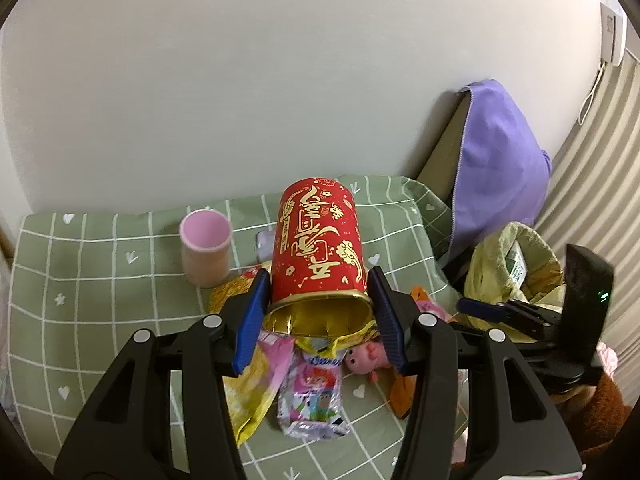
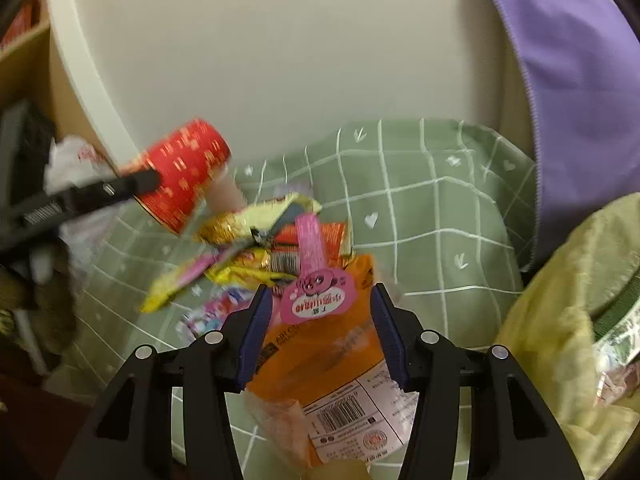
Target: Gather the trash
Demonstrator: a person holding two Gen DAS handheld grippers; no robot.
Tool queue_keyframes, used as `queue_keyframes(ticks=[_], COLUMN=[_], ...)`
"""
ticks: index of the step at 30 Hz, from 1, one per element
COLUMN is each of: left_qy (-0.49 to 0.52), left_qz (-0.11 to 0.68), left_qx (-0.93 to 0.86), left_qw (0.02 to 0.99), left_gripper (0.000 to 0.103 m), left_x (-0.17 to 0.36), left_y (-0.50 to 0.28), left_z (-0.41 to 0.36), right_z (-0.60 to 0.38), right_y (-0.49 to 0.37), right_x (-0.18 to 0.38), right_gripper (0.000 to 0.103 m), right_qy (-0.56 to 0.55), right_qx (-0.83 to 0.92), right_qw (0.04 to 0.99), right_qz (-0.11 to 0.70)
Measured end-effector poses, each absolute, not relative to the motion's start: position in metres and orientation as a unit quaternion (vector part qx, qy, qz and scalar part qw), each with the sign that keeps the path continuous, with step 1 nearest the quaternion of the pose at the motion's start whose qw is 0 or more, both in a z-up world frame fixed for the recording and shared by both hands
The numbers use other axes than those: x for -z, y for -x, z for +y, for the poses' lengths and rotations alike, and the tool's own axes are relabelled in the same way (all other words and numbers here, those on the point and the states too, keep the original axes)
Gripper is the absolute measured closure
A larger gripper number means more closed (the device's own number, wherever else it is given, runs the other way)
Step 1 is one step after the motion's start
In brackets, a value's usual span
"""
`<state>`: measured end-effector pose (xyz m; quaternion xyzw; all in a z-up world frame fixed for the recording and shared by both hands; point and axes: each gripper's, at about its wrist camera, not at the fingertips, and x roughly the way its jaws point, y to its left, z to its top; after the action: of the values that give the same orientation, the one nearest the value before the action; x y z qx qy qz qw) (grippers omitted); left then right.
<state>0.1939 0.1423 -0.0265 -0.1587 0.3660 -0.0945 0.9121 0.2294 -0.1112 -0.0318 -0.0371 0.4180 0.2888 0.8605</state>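
My left gripper (image 1: 318, 280) is shut on a red can with gold lettering (image 1: 320, 240), its blue pads against the can's two sides. The can is tipped with its gold open mouth towards me, above a heap of wrappers (image 1: 280, 380) on the green checked cloth (image 1: 100, 280). In the right wrist view the can (image 2: 184, 168) hangs tilted at the left. My right gripper (image 2: 320, 292) is open, and an orange packet (image 2: 320, 352) with a pink tag (image 2: 312, 300) lies between its fingers on the cloth. A yellow-green trash bag (image 2: 560, 320) stands open at the right.
A pink cup (image 1: 205, 246) stands upright left of the can. A purple cloth (image 1: 496, 160) drapes over something against the wall at the right. A small pink pig figure (image 1: 366, 354) lies among the wrappers. The trash bag (image 1: 512, 272) sits beside the cloth's right edge.
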Motion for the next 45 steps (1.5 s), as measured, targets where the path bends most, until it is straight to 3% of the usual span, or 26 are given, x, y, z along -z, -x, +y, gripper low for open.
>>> queue_keyframes(ticks=[7, 11, 15, 30, 40, 45], left_qy=[0.168, 0.162, 0.161, 0.146, 0.085, 0.069], left_qz=[0.375, 0.374, 0.376, 0.373, 0.328, 0.350], left_qx=[0.068, 0.063, 0.064, 0.122, 0.289, 0.388], left_qw=[0.909, 0.911, 0.910, 0.908, 0.895, 0.850], left_gripper=[0.055, 0.055, 0.055, 0.055, 0.055, 0.055], left_x=[0.030, 0.028, 0.028, 0.021, -0.041, -0.051], left_y=[-0.183, -0.178, -0.177, -0.198, -0.242, -0.266], left_z=[0.153, 0.155, 0.155, 0.118, 0.006, -0.065], right_z=[-0.086, -0.082, -0.089, -0.136, -0.240, -0.301], right_y=[-0.246, -0.242, -0.240, -0.219, -0.188, -0.170], right_x=[0.058, 0.059, 0.054, -0.008, -0.079, -0.095], right_gripper=[0.055, 0.078, 0.088, 0.089, 0.089, 0.089], right_qy=[0.097, 0.114, 0.115, 0.068, 0.035, 0.016], right_qx=[-0.288, -0.281, -0.275, -0.230, -0.088, 0.006], right_qw=[0.858, 0.863, 0.866, 0.905, 0.955, 0.962], right_qz=[0.414, 0.405, 0.402, 0.352, 0.281, 0.271])
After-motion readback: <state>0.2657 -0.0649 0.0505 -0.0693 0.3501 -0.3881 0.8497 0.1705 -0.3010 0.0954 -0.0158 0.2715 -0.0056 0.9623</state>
